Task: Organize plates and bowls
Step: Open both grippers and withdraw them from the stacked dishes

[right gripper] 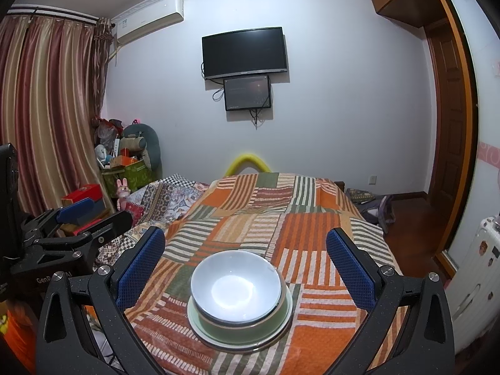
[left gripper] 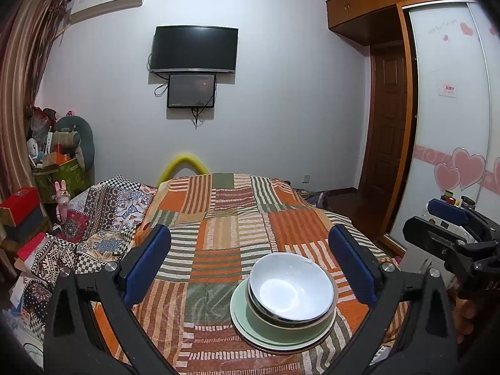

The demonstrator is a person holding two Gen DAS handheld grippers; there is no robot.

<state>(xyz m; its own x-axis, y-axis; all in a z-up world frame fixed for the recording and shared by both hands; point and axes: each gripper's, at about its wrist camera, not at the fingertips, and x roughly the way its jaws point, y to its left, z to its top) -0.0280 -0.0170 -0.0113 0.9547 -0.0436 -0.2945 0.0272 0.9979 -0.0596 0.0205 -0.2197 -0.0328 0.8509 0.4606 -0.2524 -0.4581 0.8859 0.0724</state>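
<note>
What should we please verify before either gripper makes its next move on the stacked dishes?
1. Left gripper open and empty: ok.
2. Right gripper open and empty: ok.
3. White bowl nested in the green bowl: ok, though it sits slightly tilted.
4. Green bowl resting on the plates: ok.
5. Stack clear of both grippers: ok, nothing touches it.
6. Footing on the patchwork blanket: cannot tell; the surface is soft cloth.
7. Number of plates under the bowls: cannot tell.
</note>
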